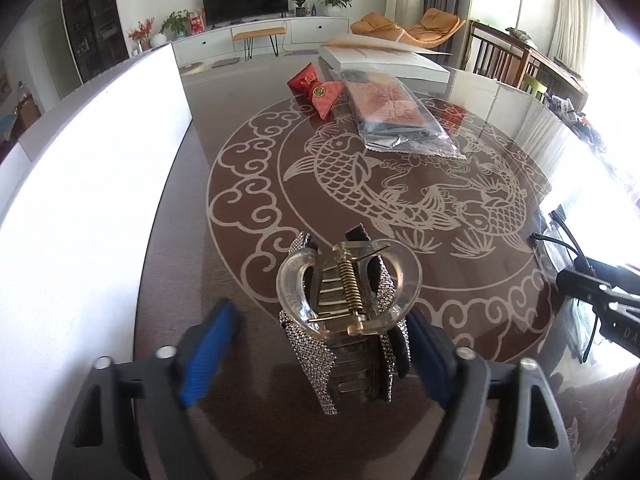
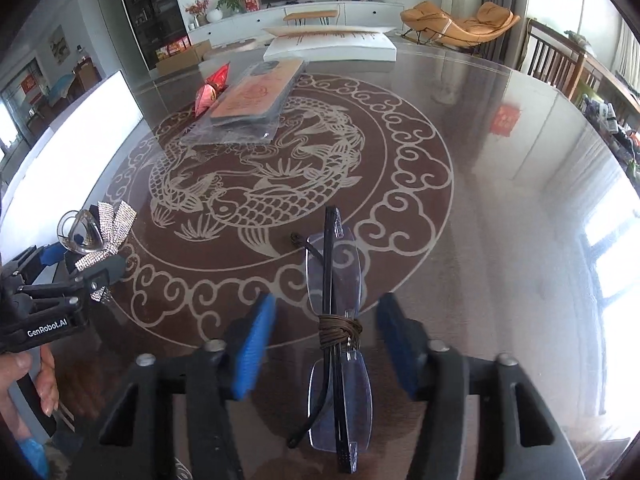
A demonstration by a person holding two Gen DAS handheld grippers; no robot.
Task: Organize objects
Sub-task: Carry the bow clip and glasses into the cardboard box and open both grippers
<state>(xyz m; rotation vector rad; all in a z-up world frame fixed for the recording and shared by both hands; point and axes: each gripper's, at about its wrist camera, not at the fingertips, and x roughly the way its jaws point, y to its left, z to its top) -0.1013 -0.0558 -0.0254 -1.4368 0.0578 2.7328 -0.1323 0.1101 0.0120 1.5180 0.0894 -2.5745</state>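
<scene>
L gripper [image 1: 320, 344] jaws open round hair clip [image 1: 348, 312]; R gripper [image 2: 326, 344] open, glasses [image 2: 338, 320] between

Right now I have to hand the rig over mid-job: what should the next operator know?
Left tool: open, pads either side of the rhinestone hair claw; whether the far pad touches it is unclear.
Right tool: open around the folded glasses, not gripping.
Packaged phone case and red pouch lie mid-table, before the white box.
Done: nothing visibly sorted. Left: close on both items, place them.
</scene>
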